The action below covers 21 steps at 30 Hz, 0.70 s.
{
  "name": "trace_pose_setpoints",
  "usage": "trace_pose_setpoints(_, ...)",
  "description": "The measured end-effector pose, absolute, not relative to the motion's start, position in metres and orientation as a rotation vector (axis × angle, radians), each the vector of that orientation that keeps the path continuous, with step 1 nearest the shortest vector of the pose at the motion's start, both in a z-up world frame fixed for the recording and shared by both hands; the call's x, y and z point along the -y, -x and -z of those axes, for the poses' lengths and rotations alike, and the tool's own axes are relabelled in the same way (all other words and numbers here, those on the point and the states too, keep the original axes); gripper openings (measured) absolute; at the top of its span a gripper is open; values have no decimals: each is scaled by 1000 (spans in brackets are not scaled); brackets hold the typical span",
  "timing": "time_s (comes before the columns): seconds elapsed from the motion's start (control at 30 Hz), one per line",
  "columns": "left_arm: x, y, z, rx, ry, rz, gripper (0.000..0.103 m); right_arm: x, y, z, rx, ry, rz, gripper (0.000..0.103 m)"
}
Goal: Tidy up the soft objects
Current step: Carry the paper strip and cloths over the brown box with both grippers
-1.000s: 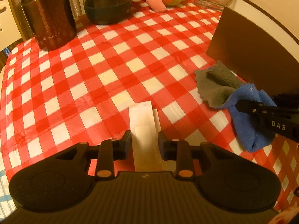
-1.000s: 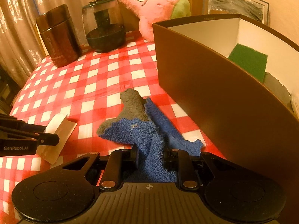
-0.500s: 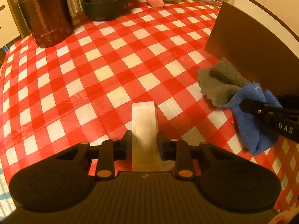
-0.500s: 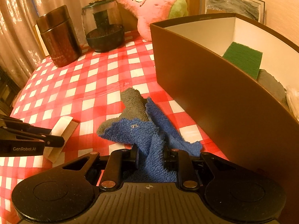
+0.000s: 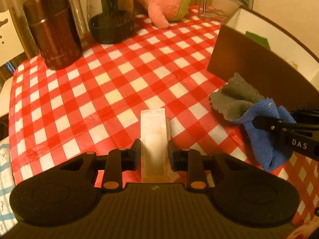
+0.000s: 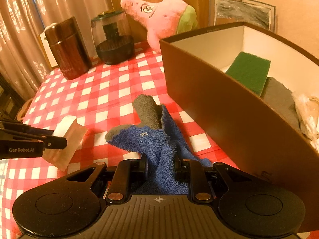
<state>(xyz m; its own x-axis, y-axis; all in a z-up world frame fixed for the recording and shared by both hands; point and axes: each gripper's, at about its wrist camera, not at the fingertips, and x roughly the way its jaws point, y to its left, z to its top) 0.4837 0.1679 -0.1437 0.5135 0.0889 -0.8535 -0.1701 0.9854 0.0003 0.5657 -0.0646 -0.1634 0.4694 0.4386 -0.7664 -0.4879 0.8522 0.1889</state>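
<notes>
My left gripper is shut on a pale cream sponge block, held a little above the red-checked tablecloth. From the right wrist view the same sponge block sticks out past the left gripper. My right gripper is shut on a blue-and-grey towel cloth, whose far end still trails on the cloth-covered table. In the left wrist view the blue-and-grey cloth hangs from the right gripper beside the brown box.
The brown box on the right holds a green scouring pad, a grey cloth and a pale item. At the back stand a brown canister, a dark glass jar, a pink plush star and a framed picture.
Both grippers have risen with their loads: the sponge block has come off the tablecloth, and the blue cloth is lifted higher, closer to the box wall.
</notes>
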Motion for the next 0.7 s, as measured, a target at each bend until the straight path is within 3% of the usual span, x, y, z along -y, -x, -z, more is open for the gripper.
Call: trace_pose_setpoints(0.7, -118, -456, 53, -830, 21, -56, 26, 114, -515, 70, -776, -97, -598, 20)
